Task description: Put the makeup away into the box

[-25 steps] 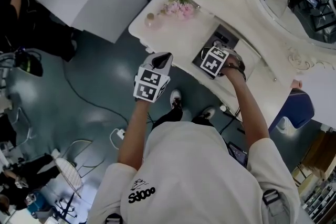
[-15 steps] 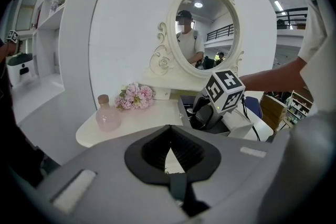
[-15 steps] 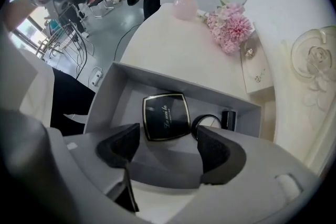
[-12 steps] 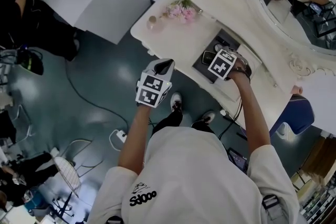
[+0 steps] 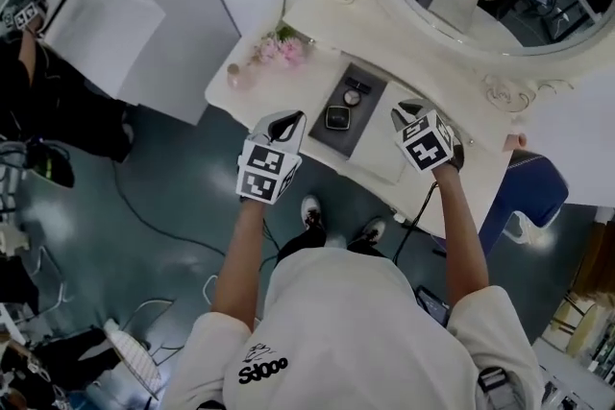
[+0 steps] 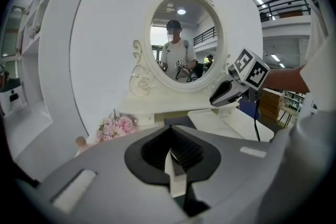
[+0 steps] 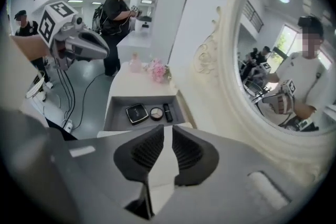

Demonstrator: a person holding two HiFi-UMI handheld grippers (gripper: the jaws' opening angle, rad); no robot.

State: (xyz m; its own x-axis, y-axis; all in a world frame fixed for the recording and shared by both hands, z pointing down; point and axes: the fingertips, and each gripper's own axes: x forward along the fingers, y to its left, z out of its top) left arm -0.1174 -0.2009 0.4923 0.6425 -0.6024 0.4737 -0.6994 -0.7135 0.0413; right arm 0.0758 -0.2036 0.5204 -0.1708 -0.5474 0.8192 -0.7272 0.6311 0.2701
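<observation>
well, makeup (image 5: 336, 118) inside the grey box (image 5: 330, 141)

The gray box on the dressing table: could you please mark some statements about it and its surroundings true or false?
1. The box holds three makeup items. True.
2. The pink flowers lie inside the box. False: they lie on the table beyond it.
3. The right hand-held gripper holds the lipstick. False: the lipstick lies in the box; the jaws are closing on nothing.
4. An oval mirror stands behind the table. True.
</observation>
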